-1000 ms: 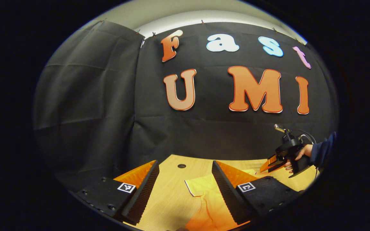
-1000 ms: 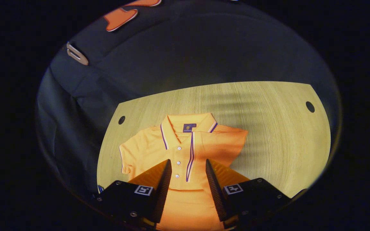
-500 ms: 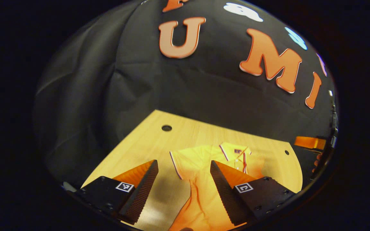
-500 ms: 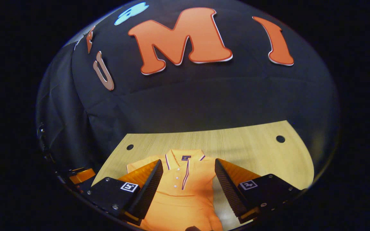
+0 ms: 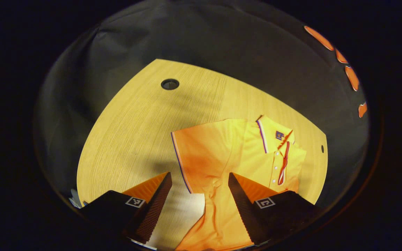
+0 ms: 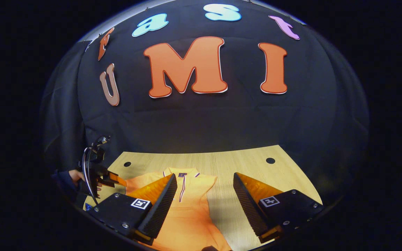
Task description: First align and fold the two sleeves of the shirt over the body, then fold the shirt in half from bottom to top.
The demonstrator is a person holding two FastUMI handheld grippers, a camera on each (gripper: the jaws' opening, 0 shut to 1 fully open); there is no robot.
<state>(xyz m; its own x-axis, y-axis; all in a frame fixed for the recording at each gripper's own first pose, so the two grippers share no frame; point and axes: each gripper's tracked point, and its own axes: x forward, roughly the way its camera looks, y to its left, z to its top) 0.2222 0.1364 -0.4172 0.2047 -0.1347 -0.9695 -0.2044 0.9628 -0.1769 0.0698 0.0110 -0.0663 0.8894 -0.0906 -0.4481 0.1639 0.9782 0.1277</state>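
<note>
An orange polo shirt (image 5: 222, 153) lies flat on the wooden table (image 5: 134, 125), collar (image 5: 267, 134) away from me. In the left gripper view its left sleeve (image 5: 194, 153) is spread out beside the body. My left gripper (image 5: 199, 181) hovers open just above that sleeve's hem, nothing between its fingers. In the right gripper view the shirt (image 6: 187, 209) looks narrow on its right side, that sleeve lying over the body. My right gripper (image 6: 204, 181) hangs open over the shirt's lower part. The left gripper (image 6: 112, 178) shows at the far left, held by a hand (image 6: 73, 175).
The table (image 6: 250, 170) has round cable holes (image 5: 170, 84) (image 6: 270, 160) near its back corners. Black cloth walls close in the back and sides. A small whitish object (image 5: 73, 201) lies at the table's near left edge.
My left gripper has tilted down from the wall toward the shirt's left sleeve. My right gripper has pulled back and up, and its jaws have widened.
</note>
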